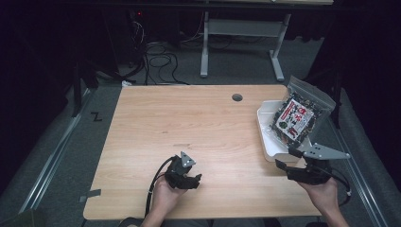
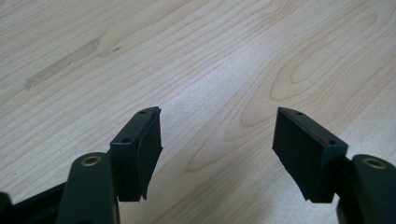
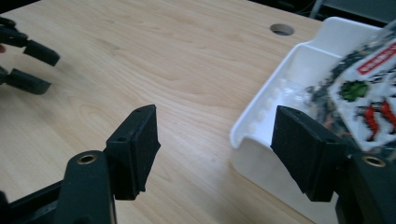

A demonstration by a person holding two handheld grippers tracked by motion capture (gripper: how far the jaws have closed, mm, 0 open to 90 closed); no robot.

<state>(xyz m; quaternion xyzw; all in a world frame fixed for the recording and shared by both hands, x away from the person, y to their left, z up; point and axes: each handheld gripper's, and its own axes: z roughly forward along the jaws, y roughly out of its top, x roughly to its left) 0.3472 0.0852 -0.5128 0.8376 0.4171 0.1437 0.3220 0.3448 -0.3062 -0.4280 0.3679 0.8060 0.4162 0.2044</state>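
Note:
A clear zip bag (image 1: 298, 116) of dark snacks with a red and white label stands tilted in a white tray (image 1: 267, 144) at the table's right edge. My right gripper (image 1: 285, 159) is just in front of the tray's near corner, open, with nothing between its pads. In the right gripper view the tray (image 3: 299, 60) lies beyond my right gripper (image 3: 215, 114), with the bag (image 3: 369, 79) at the right. My left gripper (image 1: 195, 179) rests near the front middle of the table, open and empty. In its own view my left gripper (image 2: 217, 116) looks onto bare wood.
The wooden table (image 1: 189, 123) has a round cable hole (image 1: 237, 97) near its far edge. The tray overhangs the right side a little. Behind the table are a grey desk frame (image 1: 205, 47) and loose cables (image 1: 161, 61) on the floor.

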